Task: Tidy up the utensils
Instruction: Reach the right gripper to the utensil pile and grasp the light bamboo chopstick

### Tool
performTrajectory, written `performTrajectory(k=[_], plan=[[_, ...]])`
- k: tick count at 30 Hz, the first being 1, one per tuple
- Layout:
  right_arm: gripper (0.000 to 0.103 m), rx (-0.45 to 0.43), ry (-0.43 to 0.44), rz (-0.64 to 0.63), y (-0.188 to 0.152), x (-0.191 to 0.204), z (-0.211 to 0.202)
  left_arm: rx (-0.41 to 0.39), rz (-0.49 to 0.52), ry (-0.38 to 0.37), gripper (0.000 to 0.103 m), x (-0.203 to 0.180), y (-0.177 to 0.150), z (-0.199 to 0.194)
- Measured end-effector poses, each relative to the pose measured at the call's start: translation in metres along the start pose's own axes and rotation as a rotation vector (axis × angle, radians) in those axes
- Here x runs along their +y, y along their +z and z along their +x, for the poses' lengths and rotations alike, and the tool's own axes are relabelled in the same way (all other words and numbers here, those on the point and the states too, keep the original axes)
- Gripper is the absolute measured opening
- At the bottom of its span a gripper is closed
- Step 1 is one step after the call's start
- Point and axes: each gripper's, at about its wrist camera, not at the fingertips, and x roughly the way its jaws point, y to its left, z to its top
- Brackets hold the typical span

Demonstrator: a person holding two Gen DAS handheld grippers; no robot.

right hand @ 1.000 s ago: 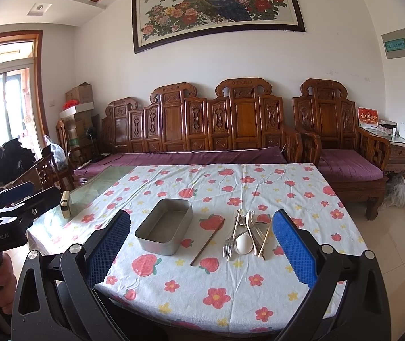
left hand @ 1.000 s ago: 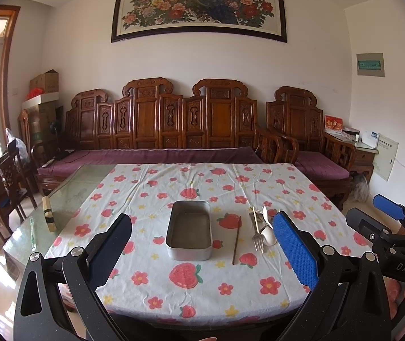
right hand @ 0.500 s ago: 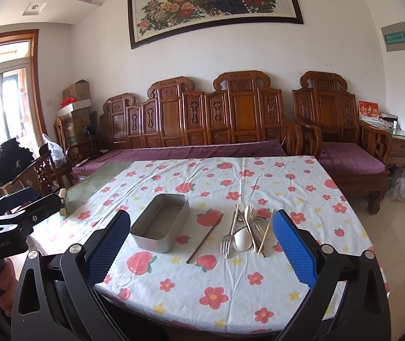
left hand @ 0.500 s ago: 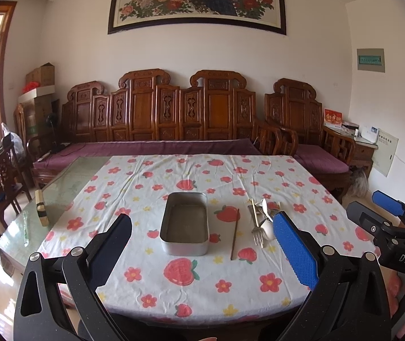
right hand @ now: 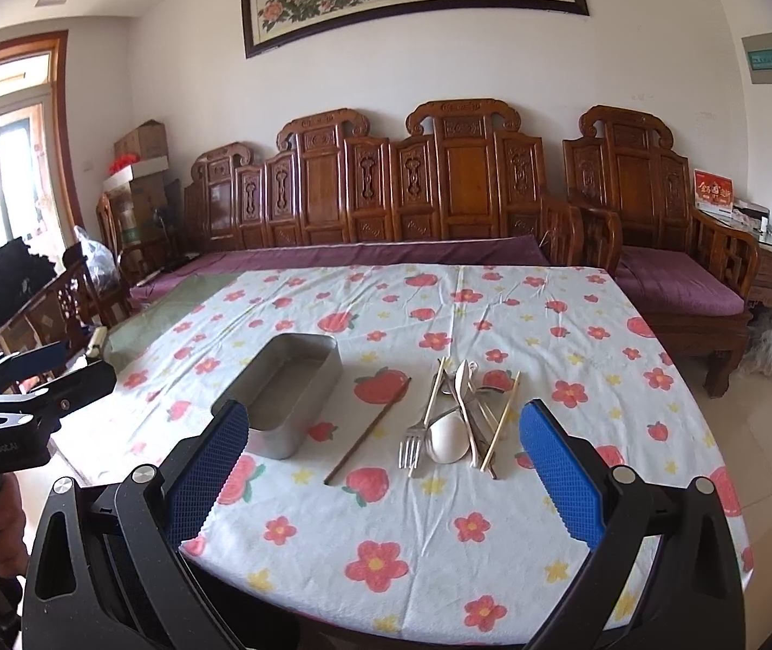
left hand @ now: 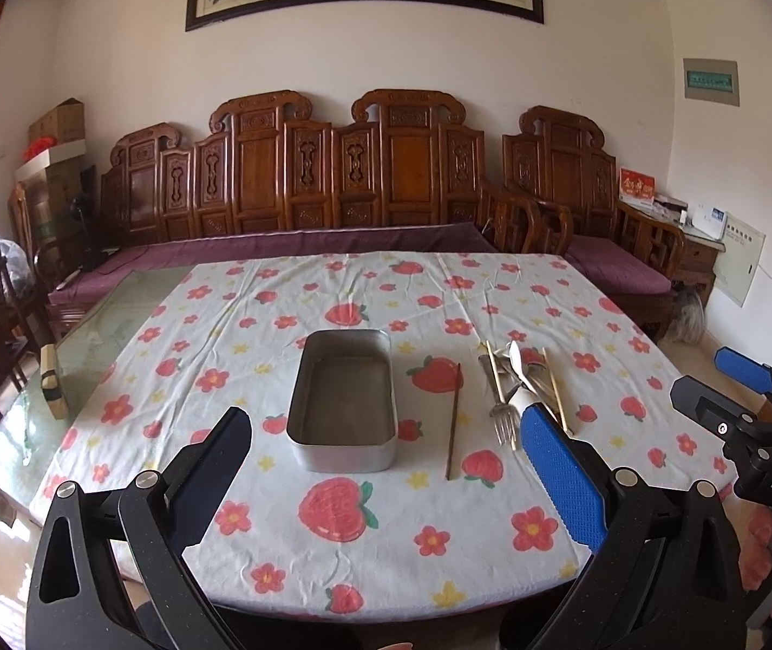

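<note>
We see first the big table [left hand: 332, 558], covered with a white cloth with red flowers and strawberries. Behind it, at 12 o'clock, a long carved wooden bench [left hand: 332, 184] stands along the wall.

Near the middle of the table lies an empty metal tin [left hand: 344, 402] with rounded corners. At 3 o'clock from the tin, close but not touching, lies one dark chopstick [left hand: 454, 422] alone. Further toward 3 o'clock is the small heap of utensils: a fork [right hand: 413, 441], a white spoon [right hand: 448, 443] and light chopsticks [right hand: 501, 422], crossed over each other (some more metal pieces are under them, we cannot tell which).

Our left gripper [left hand: 386, 466] is held over the near edge of the table, jaws spread wide with nothing between them, and the tin is at 12 o'clock from it. Our right gripper [right hand: 383, 460] is spread wide too and holds nothing; the heap is at 12 o'clock between its fingers [right hand: 562, 479], well apart from them.
</note>
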Motion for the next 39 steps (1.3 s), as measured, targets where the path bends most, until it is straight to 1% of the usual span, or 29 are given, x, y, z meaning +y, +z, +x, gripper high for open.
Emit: performTrajectory(k=[6,10,14,16,19,21,22,24,25,27,33,36,39], plan=[[0.098,0.034,-0.004,-0.041,0.001,-0.008,0.021,0.036,0.015,-0.016,0.097,-0.002,0.002,0.026],[0.097,0.072,-0.005,-0.068,-0.001,-0.013,0.038,0.081,0.034,-0.033,0.097,-0.006,0.003,0.046],[0.094,0.122,-0.011,-0.08,-0.006,-0.024,0.057,0.137,0.033,-0.077,0.097,-0.009,0.0,0.067],[0.09,0.149,-0.013,-0.09,-0.008,-0.03,0.067,0.173,0.042,-0.092,0.097,-0.011,-0.002,0.078],[0.082,0.197,-0.017,-0.096,-0.013,-0.043,0.088,0.212,0.068,-0.097,0.097,-0.017,-0.006,0.091],[0.072,0.233,-0.01,-0.085,-0.016,-0.054,0.103,0.24,0.078,-0.103,0.097,-0.02,-0.009,0.101],[0.07,0.251,-0.009,-0.077,-0.019,-0.06,0.111,0.249,0.083,-0.103,0.097,-0.022,-0.01,0.105],[0.058,0.286,-0.006,-0.059,-0.022,-0.072,0.127,0.26,0.091,-0.114,0.097,-0.026,-0.011,0.112],[0.056,0.305,-0.003,-0.049,-0.024,-0.077,0.135,0.265,0.089,-0.122,0.097,-0.026,-0.011,0.117],[0.048,0.341,-0.004,-0.026,-0.027,-0.088,0.153,0.278,0.085,-0.118,0.097,-0.027,-0.011,0.123],[0.033,0.427,0.001,0.056,-0.035,-0.115,0.207,0.322,0.082,-0.133,0.097,-0.027,-0.009,0.144],[0.029,0.469,0.006,0.119,-0.04,-0.127,0.233,0.323,0.077,-0.149,0.097,-0.028,-0.006,0.149],[0.027,0.496,-0.008,0.159,-0.044,-0.134,0.252,0.317,0.113,-0.149,0.097,-0.035,-0.003,0.152]])
